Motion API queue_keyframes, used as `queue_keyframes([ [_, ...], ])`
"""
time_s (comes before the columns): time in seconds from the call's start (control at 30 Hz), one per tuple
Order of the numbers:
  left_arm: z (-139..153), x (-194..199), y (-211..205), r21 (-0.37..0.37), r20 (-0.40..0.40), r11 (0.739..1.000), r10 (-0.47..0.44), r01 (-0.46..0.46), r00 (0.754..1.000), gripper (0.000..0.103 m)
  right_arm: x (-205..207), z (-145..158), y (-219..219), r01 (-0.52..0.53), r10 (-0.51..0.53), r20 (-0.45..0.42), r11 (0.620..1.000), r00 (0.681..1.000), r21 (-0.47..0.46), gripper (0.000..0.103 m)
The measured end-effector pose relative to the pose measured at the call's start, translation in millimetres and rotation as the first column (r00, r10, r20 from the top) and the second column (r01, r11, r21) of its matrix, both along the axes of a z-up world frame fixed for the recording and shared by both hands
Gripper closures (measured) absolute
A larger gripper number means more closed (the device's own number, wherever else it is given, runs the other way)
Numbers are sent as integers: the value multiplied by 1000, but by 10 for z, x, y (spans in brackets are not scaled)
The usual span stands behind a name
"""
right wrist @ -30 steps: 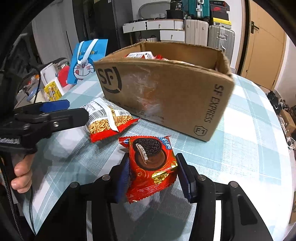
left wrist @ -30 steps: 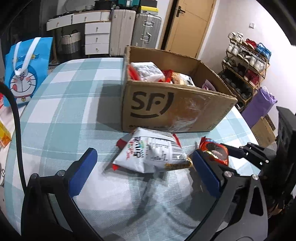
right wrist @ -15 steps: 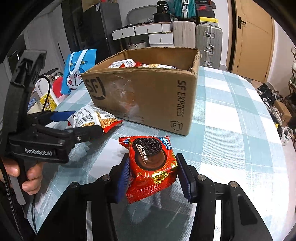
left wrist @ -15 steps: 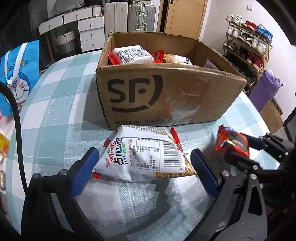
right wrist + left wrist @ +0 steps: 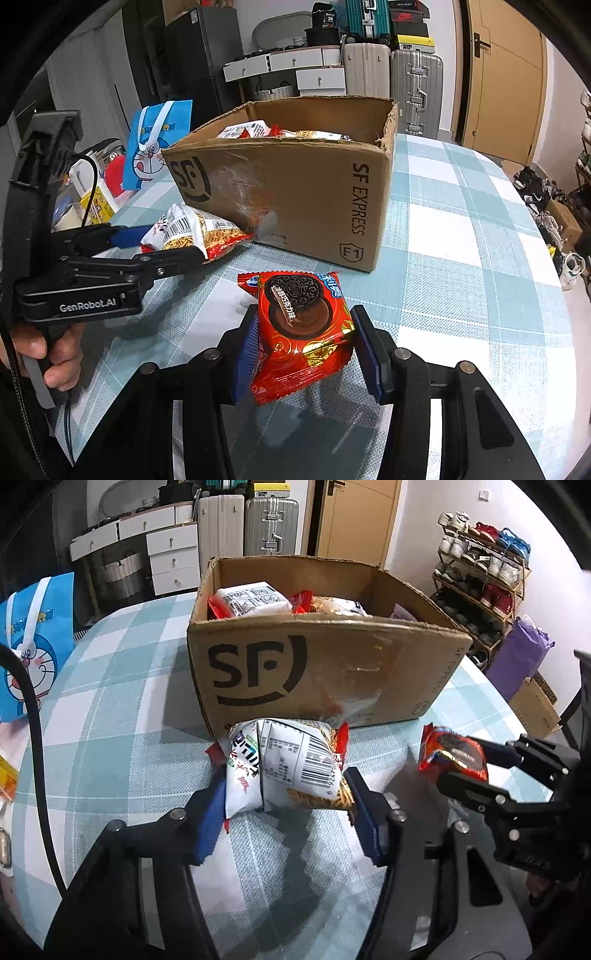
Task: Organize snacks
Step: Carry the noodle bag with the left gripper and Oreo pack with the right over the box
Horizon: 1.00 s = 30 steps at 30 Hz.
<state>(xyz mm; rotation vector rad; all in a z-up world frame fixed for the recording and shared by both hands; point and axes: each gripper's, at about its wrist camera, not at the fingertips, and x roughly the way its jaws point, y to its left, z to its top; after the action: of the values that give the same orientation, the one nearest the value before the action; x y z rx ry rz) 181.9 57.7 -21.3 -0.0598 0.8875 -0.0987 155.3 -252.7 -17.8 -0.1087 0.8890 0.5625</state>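
The checked table [image 5: 110, 709] is carrying a cardboard box [image 5: 317, 672] with snacks lying inside. Just before it, the left hand-held gripper [image 5: 288, 805] is pinching a noodle packet [image 5: 284, 764], while the right hand-held gripper [image 5: 306, 350] is squeezing a cookie packet [image 5: 303, 332].

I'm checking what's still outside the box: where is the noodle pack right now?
The noodle pack is between the left hand-held gripper's fingers, just in front of the box's SF-logo wall; the Oreo pack is to its right.
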Motion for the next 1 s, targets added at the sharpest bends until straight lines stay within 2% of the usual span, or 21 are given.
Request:
queue_keyframes([
  [0.5, 231, -356, 144, -118, 67, 993, -10, 18, 998, 48, -120, 115, 30, -7, 7, 35, 1000, 999, 10, 54],
  [1.0, 649, -660, 198, -149, 174, 989, 6, 20, 985, 48, -290, 407, 34, -21, 17, 109, 999, 994, 41, 54],
])
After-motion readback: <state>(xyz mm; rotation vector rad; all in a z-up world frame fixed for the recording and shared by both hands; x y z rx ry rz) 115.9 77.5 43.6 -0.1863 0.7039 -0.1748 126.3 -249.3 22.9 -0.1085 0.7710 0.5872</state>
